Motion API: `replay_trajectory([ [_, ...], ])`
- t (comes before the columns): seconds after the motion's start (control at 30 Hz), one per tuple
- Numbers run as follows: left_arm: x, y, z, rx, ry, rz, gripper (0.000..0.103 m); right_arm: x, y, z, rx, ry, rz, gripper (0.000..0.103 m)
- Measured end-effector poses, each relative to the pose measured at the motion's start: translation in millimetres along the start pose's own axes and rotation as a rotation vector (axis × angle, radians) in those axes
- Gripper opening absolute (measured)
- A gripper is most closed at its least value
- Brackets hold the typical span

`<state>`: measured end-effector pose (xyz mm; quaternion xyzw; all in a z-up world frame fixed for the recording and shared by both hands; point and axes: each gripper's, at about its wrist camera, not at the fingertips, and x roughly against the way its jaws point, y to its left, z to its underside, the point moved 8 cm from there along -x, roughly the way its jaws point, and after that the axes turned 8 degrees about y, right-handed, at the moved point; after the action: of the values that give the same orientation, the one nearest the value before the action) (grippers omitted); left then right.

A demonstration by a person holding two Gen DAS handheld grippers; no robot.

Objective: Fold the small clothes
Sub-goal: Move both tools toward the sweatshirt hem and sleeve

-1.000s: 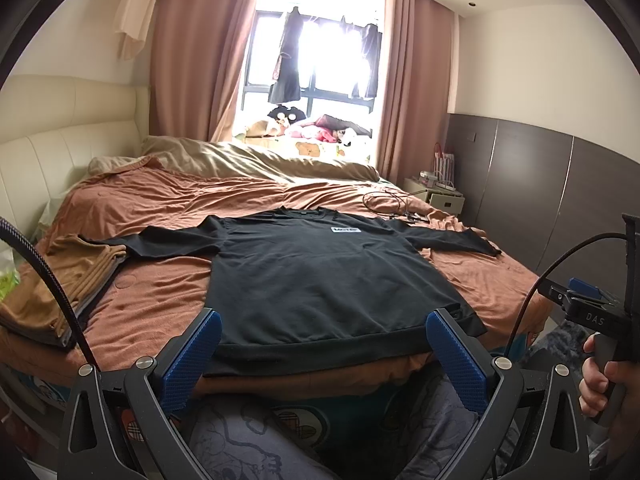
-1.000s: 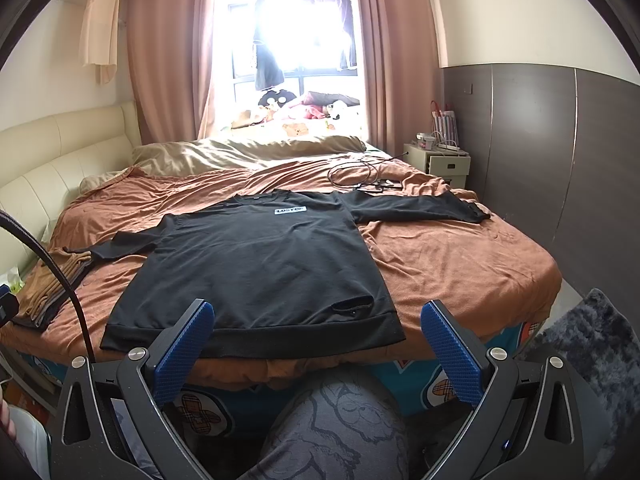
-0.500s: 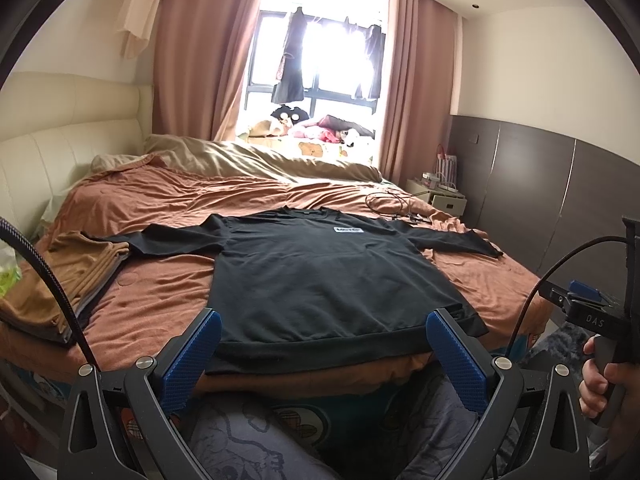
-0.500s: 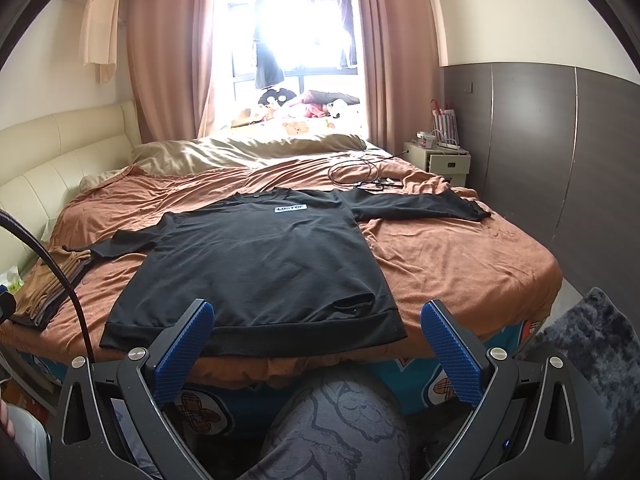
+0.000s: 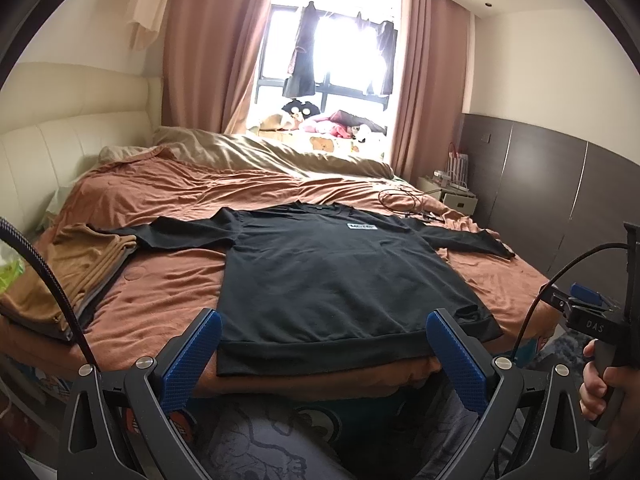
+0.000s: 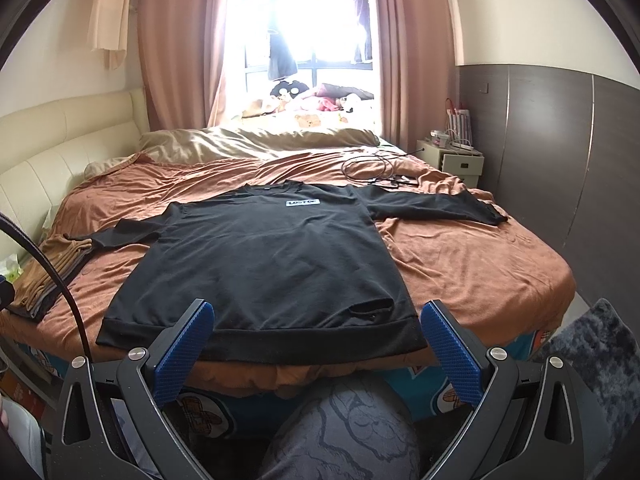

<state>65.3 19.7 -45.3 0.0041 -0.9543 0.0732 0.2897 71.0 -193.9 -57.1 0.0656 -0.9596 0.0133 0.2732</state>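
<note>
Black sweatshirt [image 6: 272, 256] flat on bed [image 6: 472, 264]; both tools [image 5: 324, 344] [image 6: 316, 332] wide, empty.

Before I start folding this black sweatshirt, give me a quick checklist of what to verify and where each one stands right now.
1. Left tool open and empty: ok.
2. Right tool open and empty: ok.
3. Black sweatshirt spread flat, front up, both sleeves out: ok.
4. Hem at the near bed edge, within easy reach: ok.
5. Left sleeve end clear of the folded brown pile: not ok, it reaches the pile.
6. Cable beyond the collar, clear of the right sleeve: cannot tell.
</note>
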Motion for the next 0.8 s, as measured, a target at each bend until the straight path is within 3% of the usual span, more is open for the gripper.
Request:
replay_trajectory([
  [0.43,-49,44,-28,0.029,0.041,-0.080,0.102,-64,7,-36,0.021,0.026,-0.077,0.103],
  [0.8,-102,105,-58,0.111,0.089,-0.163,0.091,-127,23,-79,0.050,0.085,-0.084,0.103],
])
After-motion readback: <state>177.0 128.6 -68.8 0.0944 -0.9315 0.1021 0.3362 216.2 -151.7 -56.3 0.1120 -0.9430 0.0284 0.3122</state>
